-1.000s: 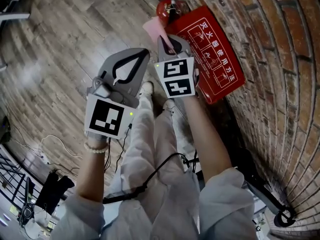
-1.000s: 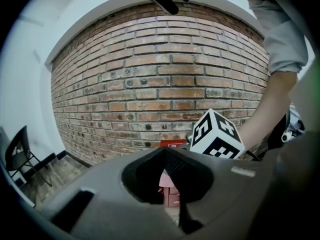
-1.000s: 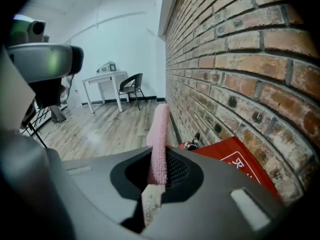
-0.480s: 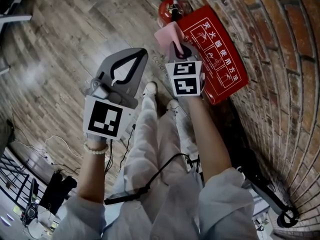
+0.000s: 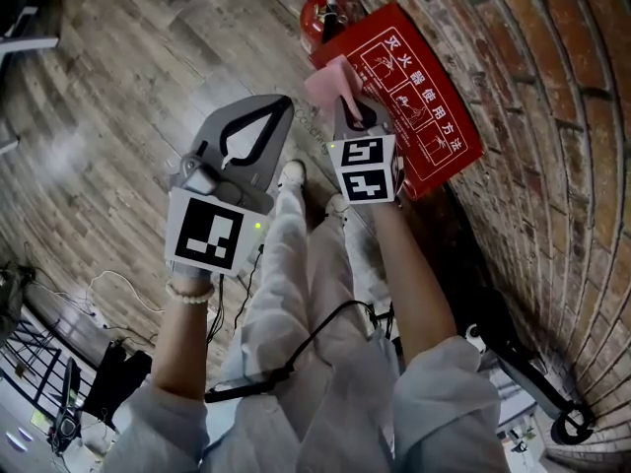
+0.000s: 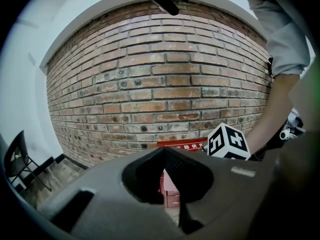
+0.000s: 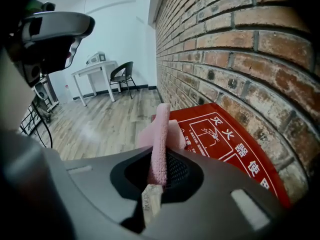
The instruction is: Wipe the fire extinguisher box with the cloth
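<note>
A red-brick wall (image 7: 240,44) with pale mortar runs along one side and meets a floor (image 5: 118,87) of grey-brown wooden planks, where a soft patch of light glints. At the far end is a white wall (image 7: 115,29), with a white table (image 7: 95,66) and a dark chair (image 7: 122,74) before it; something small sits on the table, perhaps an appliance. Loose cables (image 5: 108,284) lie on the planks.

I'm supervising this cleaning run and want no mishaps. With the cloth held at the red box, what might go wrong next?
The right gripper pinches the pink cloth by a narrow fold, so rubbing the box may pull it loose. The fire extinguisher stands right at the box's far end; a long stroke might knock it. The brick wall runs close alongside, so the gripper may scrape it.
</note>
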Demonstrator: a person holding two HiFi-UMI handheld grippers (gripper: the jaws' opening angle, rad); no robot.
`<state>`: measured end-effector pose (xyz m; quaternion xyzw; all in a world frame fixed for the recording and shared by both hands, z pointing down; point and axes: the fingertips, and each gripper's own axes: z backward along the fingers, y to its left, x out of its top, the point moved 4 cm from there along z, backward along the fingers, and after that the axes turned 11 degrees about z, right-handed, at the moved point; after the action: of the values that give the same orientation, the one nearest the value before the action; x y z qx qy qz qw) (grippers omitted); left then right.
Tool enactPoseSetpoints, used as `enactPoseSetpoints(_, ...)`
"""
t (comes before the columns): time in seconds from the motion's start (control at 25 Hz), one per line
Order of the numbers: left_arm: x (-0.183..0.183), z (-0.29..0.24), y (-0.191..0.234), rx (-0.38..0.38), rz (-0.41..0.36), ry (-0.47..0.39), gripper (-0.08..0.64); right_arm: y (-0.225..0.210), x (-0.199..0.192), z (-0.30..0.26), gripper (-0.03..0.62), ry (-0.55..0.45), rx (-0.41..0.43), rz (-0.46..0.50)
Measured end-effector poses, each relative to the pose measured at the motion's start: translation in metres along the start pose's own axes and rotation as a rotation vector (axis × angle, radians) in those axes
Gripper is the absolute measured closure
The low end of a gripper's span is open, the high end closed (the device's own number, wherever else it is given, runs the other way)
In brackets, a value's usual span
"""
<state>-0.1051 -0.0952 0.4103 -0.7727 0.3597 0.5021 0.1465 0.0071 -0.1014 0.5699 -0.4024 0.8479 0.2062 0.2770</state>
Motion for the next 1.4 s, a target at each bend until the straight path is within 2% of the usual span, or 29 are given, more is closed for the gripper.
enactPoseSetpoints(0.48,0.006,-0.007,-0.033,-0.036,-0.016,-0.006,0.561,-0.002,-0.048,0.039,0.572,0.041,0.003,0.055)
enactPoseSetpoints(1.4,0.010,-0.019,-0.084,-0.089,-0.023,-0.011,0.561,-0.005,-0.178,0.138,0.572,0.222,0.016,0.082)
